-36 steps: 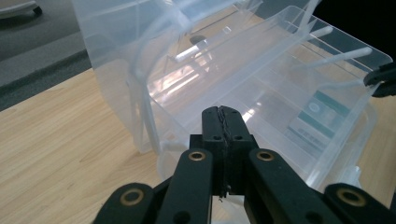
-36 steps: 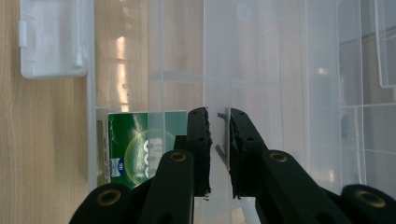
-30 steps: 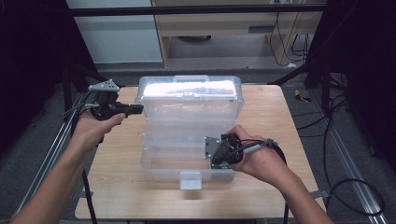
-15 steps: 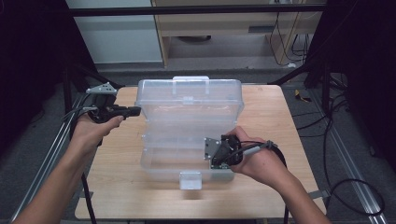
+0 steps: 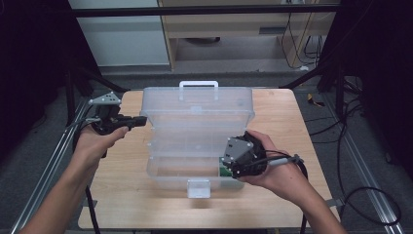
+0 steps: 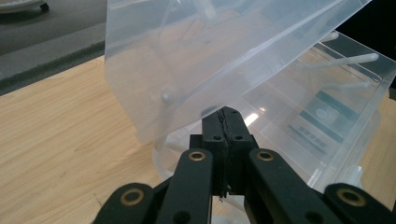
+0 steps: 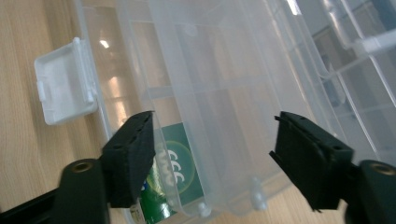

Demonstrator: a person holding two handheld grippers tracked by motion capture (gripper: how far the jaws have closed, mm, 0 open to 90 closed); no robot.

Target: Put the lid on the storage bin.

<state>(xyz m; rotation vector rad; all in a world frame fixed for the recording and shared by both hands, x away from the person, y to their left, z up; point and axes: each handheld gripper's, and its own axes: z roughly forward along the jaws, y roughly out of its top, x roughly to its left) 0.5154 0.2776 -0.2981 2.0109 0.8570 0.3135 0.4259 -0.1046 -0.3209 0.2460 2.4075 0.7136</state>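
At the middle of the tabletop (image 5: pixel 146 204) stands a clear plastic organiser box (image 5: pixel 195 161), lid (image 5: pixel 197 105) tilted up behind its base. Left hand-held gripper (image 5: pixel 139 120), jaws pressed together and empty, sits at the lid's left edge. Right hand-held gripper (image 7: pixel 212 154) has just been opening; jaws wide over the inner tray, gripping nothing. Judged light, thin-walled, slick, somewhat flexible. Best holds: white handle (image 5: pixel 198 86) or front latch (image 5: pixel 198 188), nearest the box rim.

"ccc" on the green label (image 7: pixel 175 175) inside the box (image 7: pixel 233 93).
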